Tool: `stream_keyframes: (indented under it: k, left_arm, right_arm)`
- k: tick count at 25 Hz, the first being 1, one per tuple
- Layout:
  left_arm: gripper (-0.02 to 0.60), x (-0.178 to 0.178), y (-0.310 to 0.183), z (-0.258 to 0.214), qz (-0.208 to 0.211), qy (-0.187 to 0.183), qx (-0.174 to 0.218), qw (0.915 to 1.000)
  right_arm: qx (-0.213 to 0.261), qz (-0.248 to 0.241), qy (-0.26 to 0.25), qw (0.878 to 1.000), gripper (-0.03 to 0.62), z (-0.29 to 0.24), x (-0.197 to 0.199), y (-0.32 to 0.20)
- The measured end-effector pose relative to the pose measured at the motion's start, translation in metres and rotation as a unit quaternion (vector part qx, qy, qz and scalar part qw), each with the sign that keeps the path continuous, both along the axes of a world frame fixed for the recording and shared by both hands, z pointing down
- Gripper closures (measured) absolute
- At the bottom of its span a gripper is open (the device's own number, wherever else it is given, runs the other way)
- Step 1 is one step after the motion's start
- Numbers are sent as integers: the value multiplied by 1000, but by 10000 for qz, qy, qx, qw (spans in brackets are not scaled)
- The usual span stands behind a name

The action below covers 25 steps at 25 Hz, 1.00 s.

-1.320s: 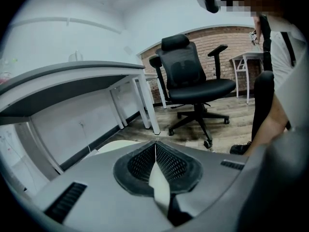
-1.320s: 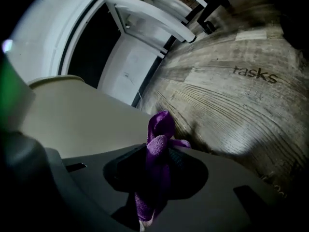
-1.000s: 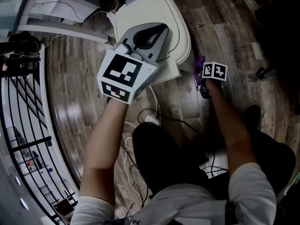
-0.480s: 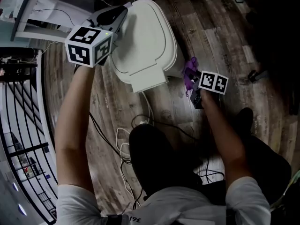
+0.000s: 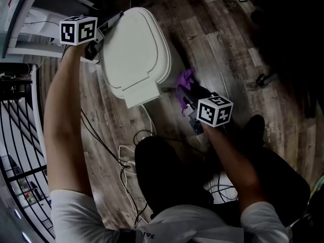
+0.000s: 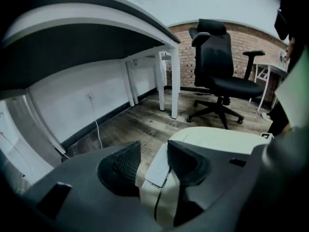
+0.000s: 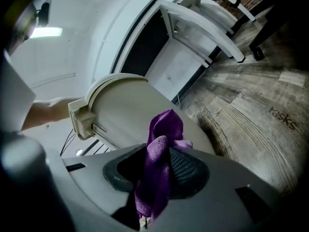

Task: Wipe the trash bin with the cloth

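Observation:
The white trash bin [image 5: 134, 54] stands on the wood floor with its lid down. My left gripper [image 5: 105, 25] is at the bin's far left edge. In the left gripper view its jaws [image 6: 153, 158] have just been opening and stand open, with a white tab of the bin's rim [image 6: 157, 166] between them; the left pad is clear of it. My right gripper [image 5: 191, 101] is beside the bin's near right side, shut on a bunched purple cloth [image 5: 185, 79]. The right gripper view shows the cloth [image 7: 161, 144] sticking up between the pads, in front of the bin's wall [image 7: 120, 112].
Cables [image 5: 129, 153] trail across the floor near the person's legs. A black railing [image 5: 15, 135] runs along the left. A black office chair [image 6: 219, 76] and a white desk's legs [image 6: 175, 83] stand beyond the bin.
My left gripper has swung from above the lid out to the bin's far left edge. The right gripper has risen with the cloth, closer to the bin's side.

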State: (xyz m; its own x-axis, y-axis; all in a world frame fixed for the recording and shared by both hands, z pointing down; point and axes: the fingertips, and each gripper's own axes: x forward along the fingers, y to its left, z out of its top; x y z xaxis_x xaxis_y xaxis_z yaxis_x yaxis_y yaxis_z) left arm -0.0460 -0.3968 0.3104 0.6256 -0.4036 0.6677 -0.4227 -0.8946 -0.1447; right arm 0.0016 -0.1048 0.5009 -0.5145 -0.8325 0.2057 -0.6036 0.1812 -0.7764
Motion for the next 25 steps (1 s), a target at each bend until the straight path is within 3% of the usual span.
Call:
stream_keyframes:
  k: [4, 8, 10, 14, 15, 20, 25]
  left_arm:
    - [420, -3, -7, -12, 127, 118, 143, 9997]
    - [420, 6, 0, 2, 244, 292, -511, 9980]
    - [420, 4, 1, 5, 225, 342, -630, 9972]
    - [420, 0, -11, -1, 312, 32, -72, 9995]
    - [420, 0, -11, 0, 293, 38, -80, 9995]
    - [443, 1, 2, 5, 213, 553, -1003, 9932]
    - [431, 2, 10, 7, 332, 390, -1055, 9931]
  right_arm:
    - [-7, -287, 134, 9995, 477, 4, -8, 7]
    - [-121, -670, 6, 9977, 477, 12, -26, 13]
    - [-116, -895, -80, 9959, 477, 10, -36, 15]
    - [-66, -1363, -194, 9905, 477, 5, -48, 20]
    - [-56, -1437, -190, 9894, 477, 5, -50, 22]
    - [31, -1613, -144, 9868, 477, 1, -54, 22]
    - [16, -1651, -208, 9861, 477, 0, -55, 19]
